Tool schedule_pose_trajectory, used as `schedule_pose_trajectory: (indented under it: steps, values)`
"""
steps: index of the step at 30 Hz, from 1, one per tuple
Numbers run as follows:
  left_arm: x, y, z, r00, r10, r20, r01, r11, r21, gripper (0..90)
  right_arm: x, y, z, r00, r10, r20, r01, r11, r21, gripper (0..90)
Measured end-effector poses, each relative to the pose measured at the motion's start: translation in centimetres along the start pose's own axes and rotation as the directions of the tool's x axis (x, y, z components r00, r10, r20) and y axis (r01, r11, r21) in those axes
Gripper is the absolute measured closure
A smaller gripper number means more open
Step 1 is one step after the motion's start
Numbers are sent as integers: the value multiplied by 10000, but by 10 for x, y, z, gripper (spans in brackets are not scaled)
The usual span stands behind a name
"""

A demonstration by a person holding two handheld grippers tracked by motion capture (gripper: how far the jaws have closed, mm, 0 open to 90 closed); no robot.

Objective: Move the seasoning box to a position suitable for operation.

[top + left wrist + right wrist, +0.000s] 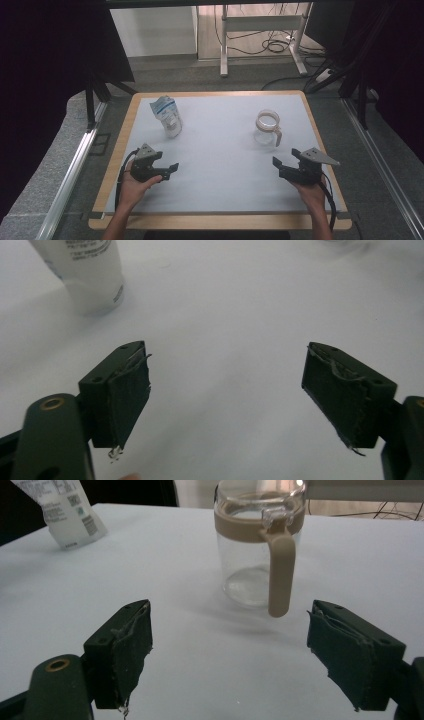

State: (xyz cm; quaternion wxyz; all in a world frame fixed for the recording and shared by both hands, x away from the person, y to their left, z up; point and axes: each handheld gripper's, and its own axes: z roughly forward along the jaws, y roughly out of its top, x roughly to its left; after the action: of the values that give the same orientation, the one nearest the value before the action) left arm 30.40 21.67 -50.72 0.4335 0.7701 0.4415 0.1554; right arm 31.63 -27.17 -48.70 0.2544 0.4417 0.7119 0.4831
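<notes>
Glass jar (267, 128): upright, ahead of right claw (276, 162), spread empty
Pouch (167, 116): beyond left claw (173, 166), spread empty

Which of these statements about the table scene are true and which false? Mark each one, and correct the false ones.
1. The glass jar has a beige handle. True.
2. The right gripper is clamped on the jar. False: its jaws stand open, apart from it.
3. The white pouch stands on the left of the table. True.
4. The left gripper holds the pouch. False: it is open and empty.
</notes>
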Motion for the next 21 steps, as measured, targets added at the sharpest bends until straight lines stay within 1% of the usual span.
schedule_pose_trajectory:
  steps: [1, 2, 5, 6, 8, 9, 10, 11, 12, 13, 16, 17, 18, 20, 21]
  values:
    - [3, 1, -3, 9997, -175, 173, 174, 9998, 31, 200, 0, 1, -1, 10000, 12, 35, -12, 10000, -19, 187]
    - [4, 1, -3, 9996, -210, 184, 210, 9998, 35, 203, 1, 1, -1, 9999, 13, 120, -13, 10000, -23, 187]
    - [5, -2, -4, 9994, -291, 186, 288, 9994, 171, 208, 1, 1, 3, 10000, 43, -7, -43, 10000, 42, 187]
    - [5, -5, -3, 9994, -299, 156, 296, 9994, 175, 206, 1, 1, 5, 10000, -46, 22, 46, 9999, 105, 187]
    - [6, -8, 2, 9994, -358, -25, 359, 9988, 332, 196, 1, 1, 8, 9999, -153, 49, 152, 9997, 176, 177]
    - [6, -7, 2, 9994, -343, -46, 345, 9989, 329, 192, 2, 2, 8, 9998, -181, 45, 180, 9997, 168, 175]
    - [4, -4, 1, 9998, -207, 33, 207, 9996, 202, 192, 1, 4, 8, 9997, -234, 39, 233, 9995, 191, 174]
    - [4, -4, 1, 9998, -207, 33, 207, 9996, 202, 192, 1, 4, 8, 9997, -234, 39, 233, 9995, 191, 174]
    - [3, -2, 0, 10000, -90, 8, 90, 9999, 146, 192, 0, 6, 7, 9997, -241, 38, 240, 9995, 201, 174]
    - [1, -1, -1, 10000, -75, -66, 75, 9999, 80, 191, -1, 7, 6, 9996, -284, 90, 283, 9995, 135, 174]
    - [1, 1, 0, 10000, -28, -62, 28, 10000, 45, 188, -5, 15, 2, 9996, -235, 170, 233, 9997, 84, 153]
    - [2, 1, 1, 9999, 17, -99, -16, 10000, 98, 188, -8, 23, 2, 9994, -248, 229, 248, 9997, -18, 136]
    - [2, 1, 2, 9999, -4, -123, 5, 9999, 125, 188, -8, 23, 2, 9994, -248, 229, 248, 9997, -18, 136]
    - [2, 2, 3, 10000, 4, -46, -4, 9999, 115, 186, -11, 33, 6, 9987, -417, 297, 415, 9991, 51, 105]
    - [2, 3, 3, 10000, 5, -15, -4, 10000, 95, 182, -14, 41, 11, 9982, -473, 363, 468, 9988, 150, 93]
